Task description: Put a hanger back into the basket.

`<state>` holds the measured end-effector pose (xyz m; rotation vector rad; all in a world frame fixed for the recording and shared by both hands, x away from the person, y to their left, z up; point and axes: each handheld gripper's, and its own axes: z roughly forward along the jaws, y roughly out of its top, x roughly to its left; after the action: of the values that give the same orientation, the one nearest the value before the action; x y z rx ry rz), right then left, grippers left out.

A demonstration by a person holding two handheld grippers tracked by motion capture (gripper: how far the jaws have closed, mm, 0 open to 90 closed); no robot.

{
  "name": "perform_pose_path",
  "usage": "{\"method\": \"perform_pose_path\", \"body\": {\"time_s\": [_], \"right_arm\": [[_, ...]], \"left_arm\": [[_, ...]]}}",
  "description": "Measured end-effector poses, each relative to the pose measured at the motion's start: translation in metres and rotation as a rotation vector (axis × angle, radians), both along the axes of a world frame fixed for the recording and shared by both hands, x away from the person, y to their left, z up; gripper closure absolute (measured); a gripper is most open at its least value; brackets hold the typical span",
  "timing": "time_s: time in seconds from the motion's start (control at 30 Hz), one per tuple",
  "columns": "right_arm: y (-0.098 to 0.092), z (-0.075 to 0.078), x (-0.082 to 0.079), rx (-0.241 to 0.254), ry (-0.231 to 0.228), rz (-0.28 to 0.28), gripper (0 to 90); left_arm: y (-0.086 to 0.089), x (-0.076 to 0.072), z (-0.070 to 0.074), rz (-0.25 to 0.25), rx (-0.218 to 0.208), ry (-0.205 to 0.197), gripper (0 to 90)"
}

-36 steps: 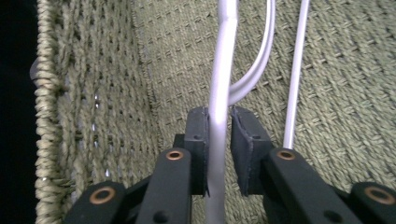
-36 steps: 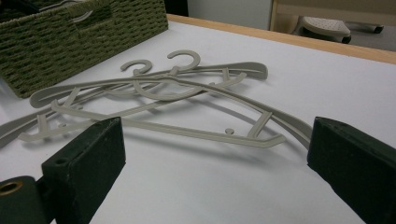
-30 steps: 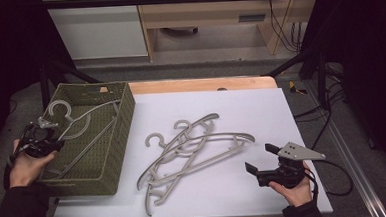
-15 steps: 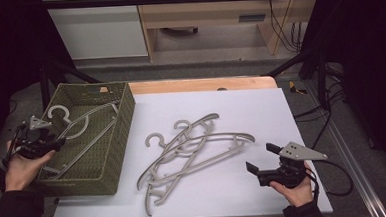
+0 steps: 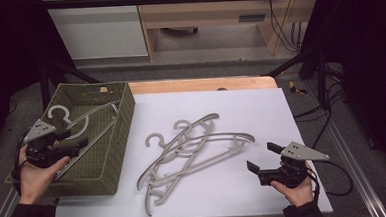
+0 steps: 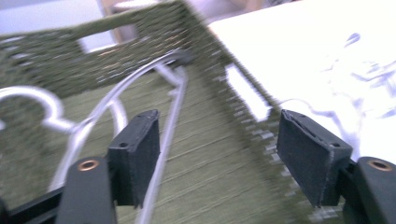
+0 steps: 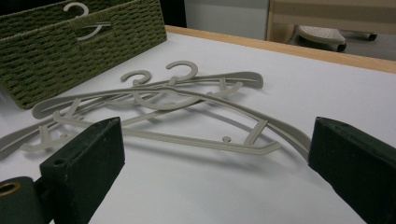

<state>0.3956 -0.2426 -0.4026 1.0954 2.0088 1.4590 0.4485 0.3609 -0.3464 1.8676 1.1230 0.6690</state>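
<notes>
Table [image 5: 261,110] work here looks like clearing grey hangers into the green woven basket [image 5: 111,158], which sits at the table's left edge. One hanger [image 5: 76,125] already lies inside it, its hook toward the far left corner of the basket and one thin arm slanting up against the basket's right wall. My reading is that the drop-off is just finishing: the left hand-held gripper [image 5: 80,143] hangs over the basket's near part, its jaws have just been opening, and in the left gripper view its pads [image 6: 135,158] stand wide apart with the hanger's thin bar [image 6: 163,154] passing loose beside one pad, pressed by neither. The remaining hangers [image 5: 193,151] lie tangled in a flat heap at the middle of the table, hooks toward the far edge, arms overlapping, pale matte plastic with small notches. The right hand-held gripper [image 5: 261,157] waits near the table's near right corner, jaws wide and empty, aimed at that heap. Next would likely come picking one hanger free without dragging its neighbours.
</notes>
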Motion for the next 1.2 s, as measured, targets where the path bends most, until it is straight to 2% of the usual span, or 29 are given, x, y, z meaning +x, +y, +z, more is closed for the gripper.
{"method": "perform_pose_path", "body": {"time_s": [0.07, 0.17, 0.3, 0.4, 0.63, 0.93, 1.03, 1.2], "right_arm": [[-0.001, 0.000, 0.000, 0.002, -0.002, -0.005, 3.6], [-0.001, 0.001, -0.001, 0.008, -0.005, -0.006, 3.5], [-0.002, 0.002, -0.002, 0.010, -0.014, -0.005, 3.2], [-0.003, 0.002, -0.002, 0.010, -0.020, -0.002, 3.2], [-0.003, 0.003, -0.002, 0.015, -0.018, -0.001, 3.2], [-0.003, 0.003, -0.002, 0.006, -0.017, -0.001, 3.3], [-0.003, 0.003, -0.002, 0.003, -0.014, 0.004, 3.3], [-0.002, 0.005, -0.004, 0.008, -0.015, 0.004, 3.5]], "left_arm": [[-0.009, -0.006, 0.000, -0.030, -0.038, -0.024, 22.9], [-0.024, -0.016, 0.000, -0.081, -0.085, -0.055, 19.1], [-0.044, -0.027, -0.003, -0.132, -0.104, -0.077, 11.7], [-0.059, -0.033, -0.006, -0.160, -0.098, -0.081, 8.4], [-0.090, -0.035, -0.014, -0.236, -0.076, -0.074, 9.1], [-0.124, -0.025, -0.020, -0.307, -0.019, -0.026, 11.2], [-0.135, -0.019, -0.022, -0.320, -0.004, -0.018, 11.6], [-0.151, -0.008, -0.028, -0.338, 0.030, 0.019, 12.6]]}}
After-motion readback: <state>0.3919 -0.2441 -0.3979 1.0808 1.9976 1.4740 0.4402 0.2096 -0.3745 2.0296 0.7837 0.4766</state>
